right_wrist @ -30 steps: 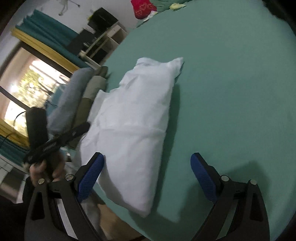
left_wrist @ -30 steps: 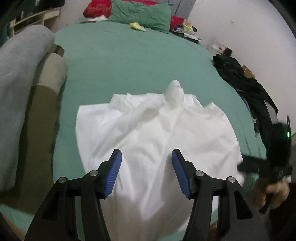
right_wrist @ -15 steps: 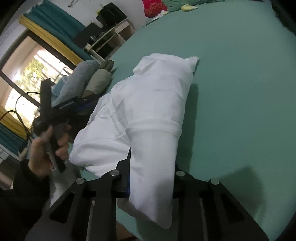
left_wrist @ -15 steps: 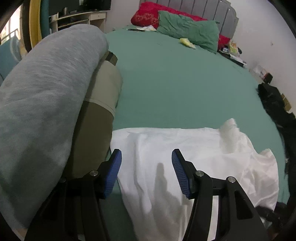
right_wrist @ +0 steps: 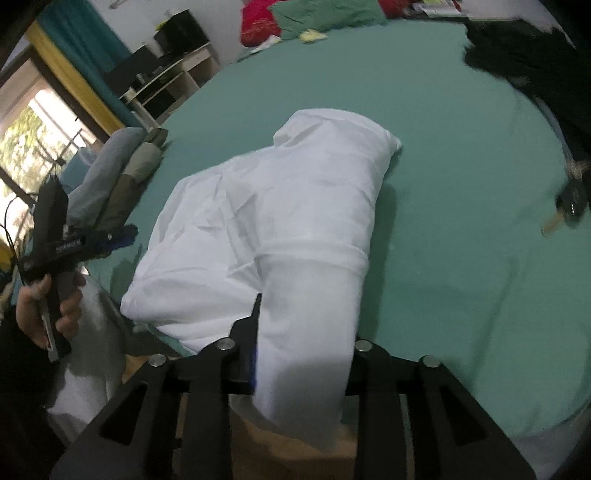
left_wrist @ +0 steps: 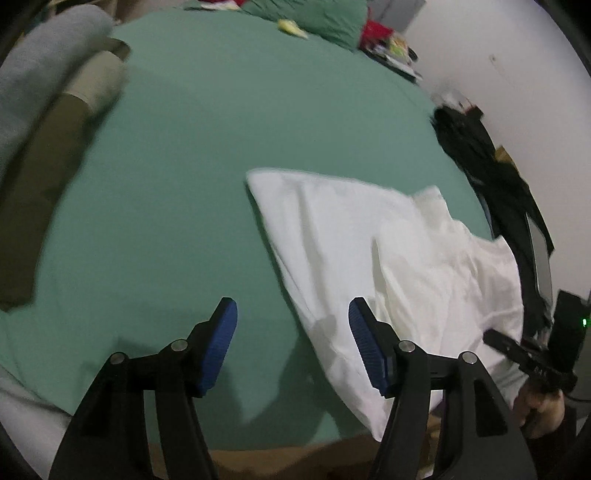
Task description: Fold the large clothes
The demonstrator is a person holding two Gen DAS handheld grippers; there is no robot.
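- Gripping a bunched fold of the white garment, the right gripper has its jaws pressed in on the cloth from both sides; the pads are hidden by the fabric.
- Right jaws have just been opening a little, with the fabric between them all the while and the grip not let go.
- Left gripper is wide open over the green bed sheet, nothing between the blue pads; its jaws have just been opening further.
- Left gripper sits just beside the garment's near-left edge; the right-hand pad overlaps the cloth in the left wrist view, contact cannot be told.
- Garment lies crumpled and partly folded at the near edge of the bed, towards the near right corner, one end draped over the edge at the right gripper.
- Left wrist view: a hand holds the right gripper's black handle at the garment's right end.
- Right wrist view: a hand holds the left gripper's handle off the near-left edge.
- Grey rolled blanket and olive-beige folded cloth lie along the left edge of the bed, well apart from the garment.
- Black clothing lies piled along the right edge.
- Green pillow and red pillow at the far end.
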